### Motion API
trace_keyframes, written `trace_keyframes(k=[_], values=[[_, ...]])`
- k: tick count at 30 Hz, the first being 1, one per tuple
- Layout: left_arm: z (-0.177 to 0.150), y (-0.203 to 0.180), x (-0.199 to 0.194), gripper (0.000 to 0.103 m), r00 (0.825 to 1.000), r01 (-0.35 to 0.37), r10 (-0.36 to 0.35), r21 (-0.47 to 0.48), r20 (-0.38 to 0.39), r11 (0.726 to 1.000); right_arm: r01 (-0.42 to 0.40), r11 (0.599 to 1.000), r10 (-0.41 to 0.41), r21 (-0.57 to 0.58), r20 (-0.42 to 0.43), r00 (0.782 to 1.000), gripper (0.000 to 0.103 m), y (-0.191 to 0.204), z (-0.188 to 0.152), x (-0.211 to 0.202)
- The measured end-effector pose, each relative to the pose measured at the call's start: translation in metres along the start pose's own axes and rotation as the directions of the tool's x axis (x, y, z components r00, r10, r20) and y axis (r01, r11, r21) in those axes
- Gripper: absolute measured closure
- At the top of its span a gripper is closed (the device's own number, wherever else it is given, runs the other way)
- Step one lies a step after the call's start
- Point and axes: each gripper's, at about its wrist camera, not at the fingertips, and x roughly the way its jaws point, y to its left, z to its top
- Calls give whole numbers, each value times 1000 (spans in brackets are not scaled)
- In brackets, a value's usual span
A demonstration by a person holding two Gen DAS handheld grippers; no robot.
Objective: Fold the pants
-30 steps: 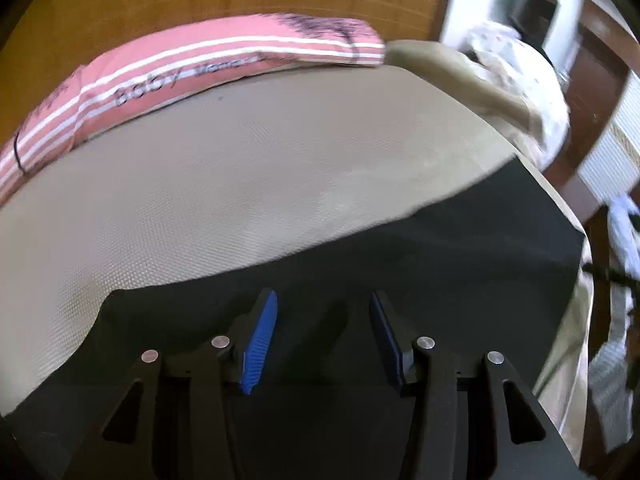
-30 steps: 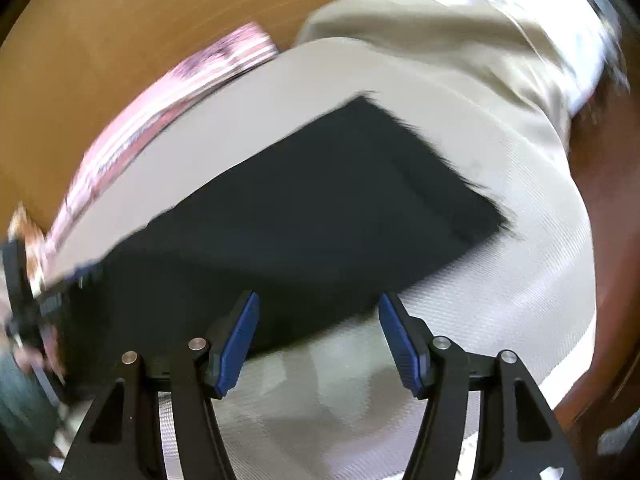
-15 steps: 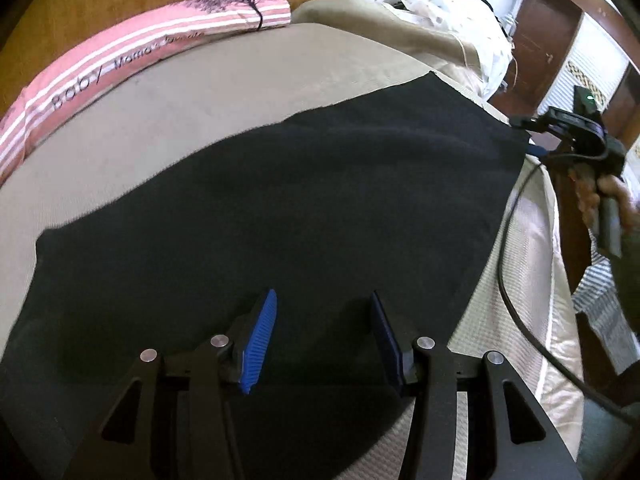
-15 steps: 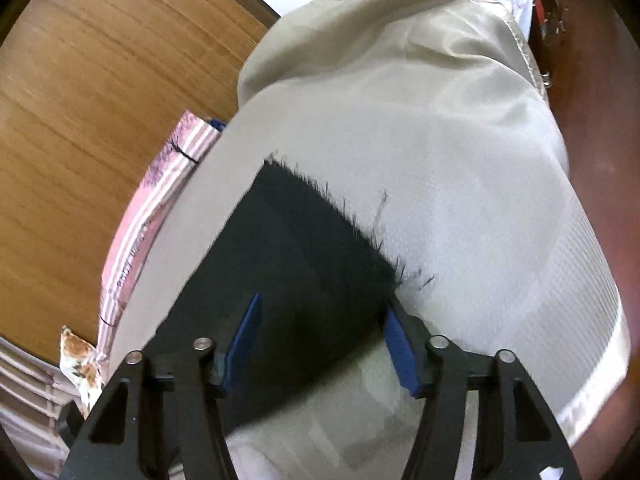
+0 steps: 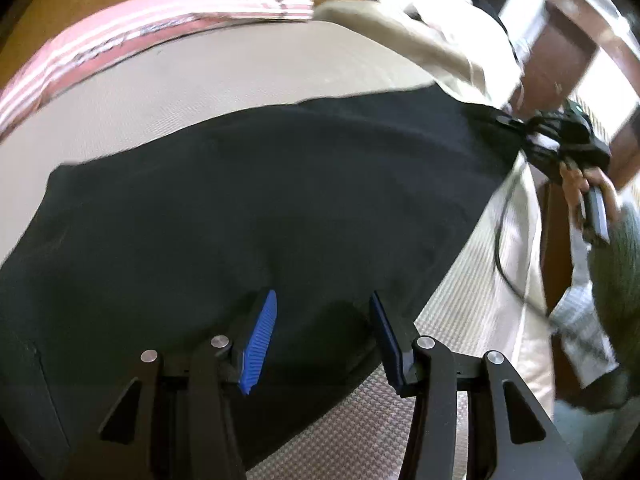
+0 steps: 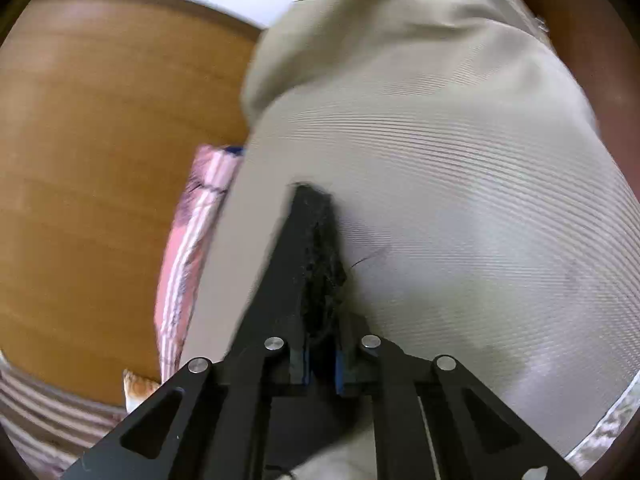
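Observation:
The black pants (image 5: 260,200) lie spread flat on the beige bed sheet (image 5: 224,80). My left gripper (image 5: 324,320) is open and hovers just above the near part of the pants, with the fabric under both blue pads. My right gripper (image 6: 320,364) is shut on the frayed hem end of the pants (image 6: 320,248), which stands up in a narrow fold between its jaws. In the left wrist view the right gripper (image 5: 560,140) shows at the far right corner of the pants, held by a hand.
A pink striped pillow (image 5: 152,28) lies along the wooden headboard (image 6: 100,140). A bunched beige blanket (image 5: 420,36) sits at the far right of the bed. The bed's edge and dark wooden furniture (image 5: 560,52) are to the right.
My right gripper has closed on the frayed hem end of the pants. My left gripper has stayed open and drifted a little over the pants.

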Motion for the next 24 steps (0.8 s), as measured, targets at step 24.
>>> trace_keyframes(k=[24], values=[[-62, 109, -121, 54, 974, 38, 57, -409, 217, 912, -320, 733, -123, -601, -579, 806, 94, 231, -292, 164]])
